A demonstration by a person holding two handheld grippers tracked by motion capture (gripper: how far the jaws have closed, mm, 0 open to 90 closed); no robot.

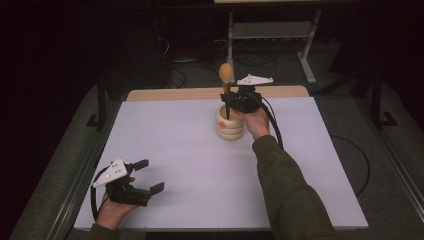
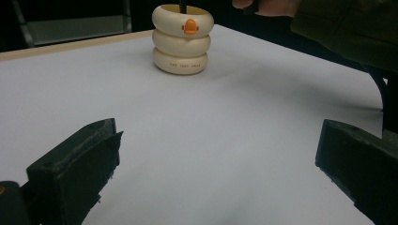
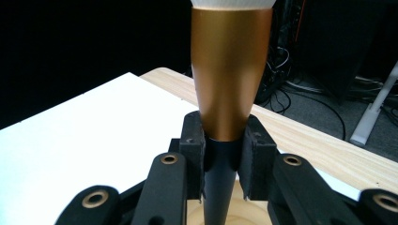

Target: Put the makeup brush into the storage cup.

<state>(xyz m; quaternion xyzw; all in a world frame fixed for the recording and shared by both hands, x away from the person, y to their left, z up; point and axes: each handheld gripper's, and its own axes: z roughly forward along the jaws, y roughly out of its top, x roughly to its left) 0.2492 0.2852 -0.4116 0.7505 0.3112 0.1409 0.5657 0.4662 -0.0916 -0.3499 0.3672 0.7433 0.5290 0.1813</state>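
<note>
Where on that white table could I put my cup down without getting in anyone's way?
The white table is bare between the left hand-held gripper and the ringed holder, and right of the sleeve. It is crowded at the holder, where the right hand-held gripper grips a brush.

White table; cream ringed holder standing on it

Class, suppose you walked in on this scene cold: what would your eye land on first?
Probably the brush standing upright at the table's far middle, its dark handle clamped in the right gripper above the cream ringed holder. Next, the left gripper, open and holding nothing, at the near left corner of the white table.
</note>
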